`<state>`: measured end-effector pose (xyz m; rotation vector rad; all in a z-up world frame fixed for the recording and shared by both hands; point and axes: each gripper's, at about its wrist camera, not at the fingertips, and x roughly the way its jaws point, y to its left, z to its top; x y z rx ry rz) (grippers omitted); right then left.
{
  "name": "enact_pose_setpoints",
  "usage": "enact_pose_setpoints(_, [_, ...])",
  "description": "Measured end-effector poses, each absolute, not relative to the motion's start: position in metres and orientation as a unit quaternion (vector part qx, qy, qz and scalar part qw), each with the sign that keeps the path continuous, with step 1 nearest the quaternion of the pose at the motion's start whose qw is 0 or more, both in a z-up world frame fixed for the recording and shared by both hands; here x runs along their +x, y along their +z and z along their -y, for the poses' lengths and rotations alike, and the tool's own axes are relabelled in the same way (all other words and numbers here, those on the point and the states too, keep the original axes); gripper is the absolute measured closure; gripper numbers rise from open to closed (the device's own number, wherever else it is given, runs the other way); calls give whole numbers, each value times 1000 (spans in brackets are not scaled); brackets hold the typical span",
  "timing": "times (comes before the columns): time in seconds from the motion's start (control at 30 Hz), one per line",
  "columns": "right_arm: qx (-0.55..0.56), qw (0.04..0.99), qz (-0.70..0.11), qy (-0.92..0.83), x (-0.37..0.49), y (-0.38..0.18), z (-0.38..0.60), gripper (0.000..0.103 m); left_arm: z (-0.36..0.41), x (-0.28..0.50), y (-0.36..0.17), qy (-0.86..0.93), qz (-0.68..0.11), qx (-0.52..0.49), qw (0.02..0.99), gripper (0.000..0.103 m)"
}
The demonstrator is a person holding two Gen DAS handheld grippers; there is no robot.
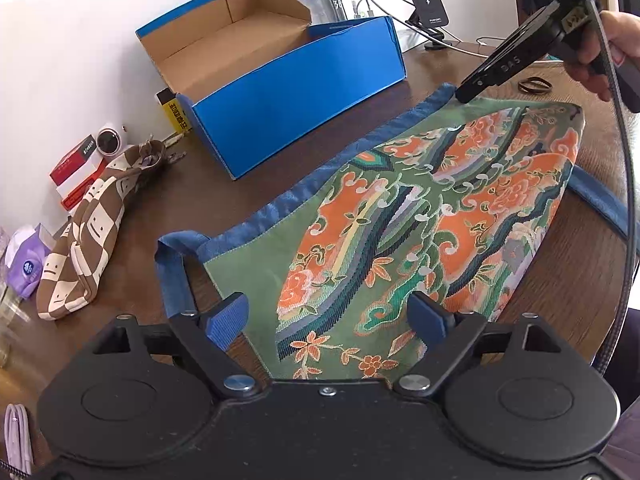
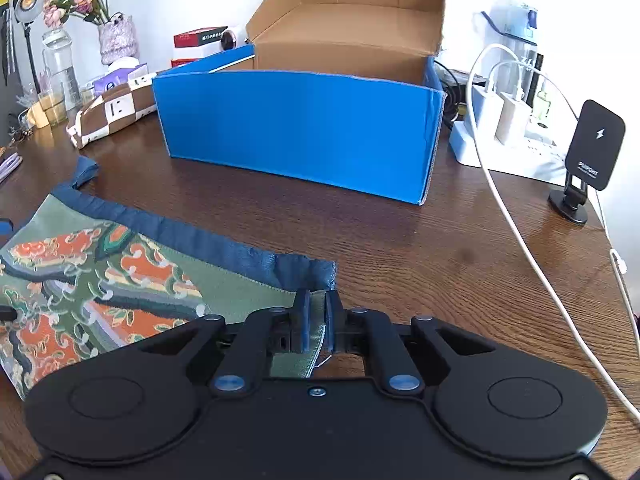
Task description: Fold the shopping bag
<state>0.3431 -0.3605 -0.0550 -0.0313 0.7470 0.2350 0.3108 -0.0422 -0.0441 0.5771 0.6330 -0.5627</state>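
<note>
The shopping bag (image 1: 420,208), green with orange flower patterns and blue trim, lies flat on the brown wooden table (image 2: 400,232). My left gripper (image 1: 328,312) is open wide just above the bag's near end, beside its blue strap handle (image 1: 176,264), with the patterned cloth showing between the fingers. My right gripper (image 2: 317,300) is at the bag's (image 2: 120,272) far blue-trimmed corner. Its jaws stand narrowly apart with a strip of green cloth between them. In the left wrist view a hand holds that right gripper (image 1: 462,96), tip down on the corner.
An open blue cardboard box (image 2: 300,128) stands behind the bag. A brown checkered pouch (image 1: 88,232) lies to the left. A phone charger stand (image 2: 596,148), a white cable (image 2: 520,232) and a power strip (image 2: 500,140) are on the right. Bottles and flowers line the back.
</note>
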Motion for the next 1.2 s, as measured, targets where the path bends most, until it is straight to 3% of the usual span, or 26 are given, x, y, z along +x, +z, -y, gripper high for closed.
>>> enact_pose_setpoints(0.03, [-7,922,-368,120,340,-52,364,66,41,311,-44,-270,-303,275,872,15])
enact_pose_setpoints(0.23, [77,887,-413,189,309,-51,385,61,35,318,-44,-294,-302,284,861,12])
enact_pose_setpoints(0.27, [83,883,-419,194,307,-54,386,62,34,320,-43,-294,-302,292,859,12])
enact_pose_setpoints(0.33, [84,884,-422,183,297,-60,380,76,34,321,-44,-293,-297,306,856,11])
enact_pose_setpoints(0.5, [100,898,-407,132,272,-61,359,91,31,329,-47,-263,-276,354,854,9])
enact_pose_setpoints(0.63, [100,901,-401,130,244,-63,327,92,29,348,-53,-208,-247,419,849,9])
enact_pose_setpoints(0.83, [89,889,-394,218,222,-64,290,86,28,370,-50,-174,-244,435,849,10])
enact_pose_setpoints(0.9, [57,883,-396,244,221,-60,289,82,24,364,-41,-169,-235,425,857,10])
enact_pose_setpoints(1.0, [-81,896,-346,266,209,-39,301,57,17,338,-16,-192,-226,382,875,10])
enact_pose_setpoints(1.03, [-140,896,-321,272,201,-34,302,54,17,329,-9,-202,-222,370,879,10])
enact_pose_setpoints(1.2, [-352,850,-252,299,185,-31,289,53,46,268,6,-333,-257,247,873,10])
